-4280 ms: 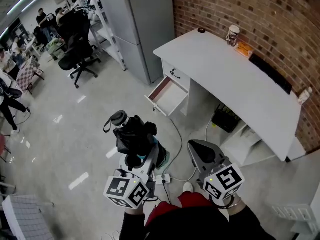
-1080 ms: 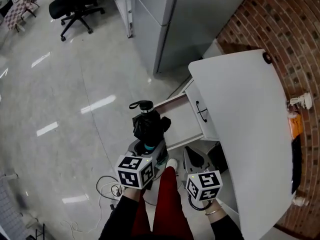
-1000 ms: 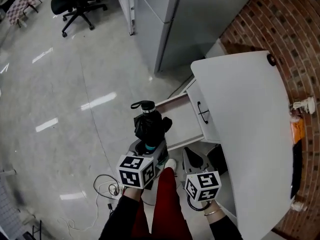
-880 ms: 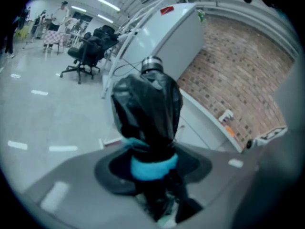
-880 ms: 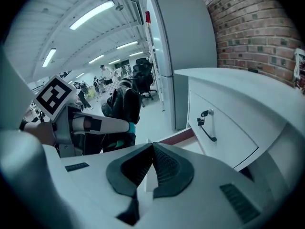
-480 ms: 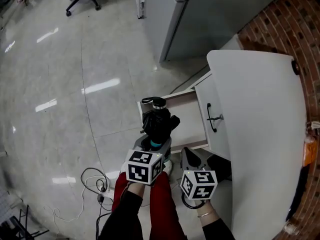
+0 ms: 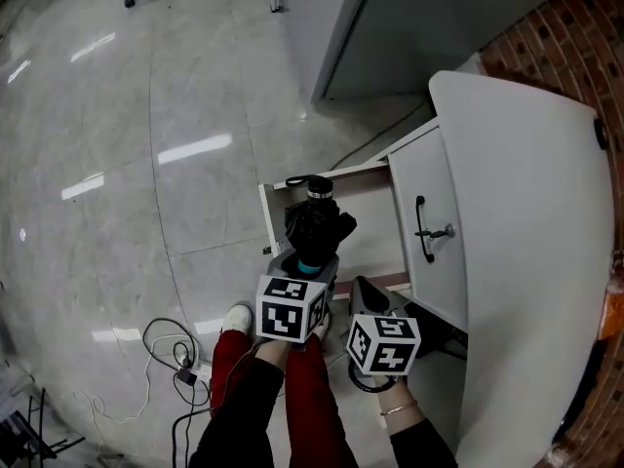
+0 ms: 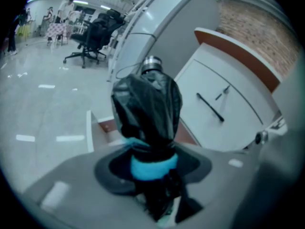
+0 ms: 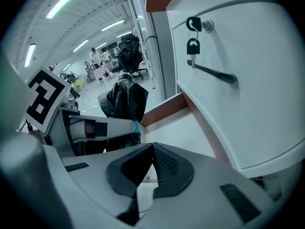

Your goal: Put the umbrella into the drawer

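A folded black umbrella point(image 7: 318, 224) with a teal band and a silver-ringed handle end stands up out of my left gripper point(image 7: 309, 263), which is shut on its lower part. In the left gripper view the umbrella point(image 8: 147, 111) fills the middle, clamped between the jaws point(image 8: 150, 168). It hangs over the front of the open white drawer point(image 7: 331, 174), which is pulled out from the desk. My right gripper point(image 7: 367, 296) is just right of the left one, shut with nothing in it point(image 9: 150, 163). From the right gripper view the umbrella point(image 9: 125, 101) and the drawer's brown side point(image 9: 164, 109) show ahead.
A white desk top point(image 7: 526, 213) lies at the right, with a cabinet door point(image 7: 434, 261) below it that bears a handle and a key. Grey cabinets point(image 7: 409, 18) stand at the back. Cables point(image 7: 166, 349) lie on the floor at the left. The person's red trouser legs are below the grippers.
Both grippers have come down and closer to the drawer. The umbrella, earlier beside the drawer's front, now stands over it. The grip on the umbrella is unchanged.
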### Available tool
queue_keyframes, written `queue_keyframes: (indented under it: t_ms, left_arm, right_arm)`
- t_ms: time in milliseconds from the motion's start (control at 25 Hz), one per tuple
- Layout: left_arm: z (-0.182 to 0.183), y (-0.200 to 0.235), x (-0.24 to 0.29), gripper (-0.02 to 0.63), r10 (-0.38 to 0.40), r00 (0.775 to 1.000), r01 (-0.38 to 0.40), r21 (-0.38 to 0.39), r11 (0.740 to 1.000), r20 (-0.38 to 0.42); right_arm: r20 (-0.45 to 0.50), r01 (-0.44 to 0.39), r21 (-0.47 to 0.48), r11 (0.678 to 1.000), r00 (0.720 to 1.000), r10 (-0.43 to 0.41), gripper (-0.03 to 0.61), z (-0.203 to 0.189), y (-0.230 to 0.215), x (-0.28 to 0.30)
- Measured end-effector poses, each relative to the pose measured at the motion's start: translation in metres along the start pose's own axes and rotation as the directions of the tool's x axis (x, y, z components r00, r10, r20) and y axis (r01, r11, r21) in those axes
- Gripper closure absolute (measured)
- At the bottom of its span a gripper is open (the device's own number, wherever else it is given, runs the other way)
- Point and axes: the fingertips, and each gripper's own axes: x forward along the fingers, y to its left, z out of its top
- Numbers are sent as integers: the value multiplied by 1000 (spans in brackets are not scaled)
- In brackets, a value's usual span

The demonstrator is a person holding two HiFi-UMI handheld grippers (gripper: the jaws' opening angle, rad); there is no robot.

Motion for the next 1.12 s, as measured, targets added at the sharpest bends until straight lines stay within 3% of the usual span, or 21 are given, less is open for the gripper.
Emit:
queue_keyframes:
  t_ms: [560,760,1120]
  left_arm:
    - [-26,18,53,388,11,996,-12,-7,1000,-93]
    - [-35,19,69,388,-17,990,20,16,1000,-140]
    - [-60,29,94,388,24,976,-12,57,998,-215]
  right_arm:
    - [-86,35,12,999,996,-34,577,-11,-12,37]
    - [-101,49,15,999,994,-47,577,-11,-18,48]
    - [-162,68,38,997,985,-61,577,-18,-26,67]
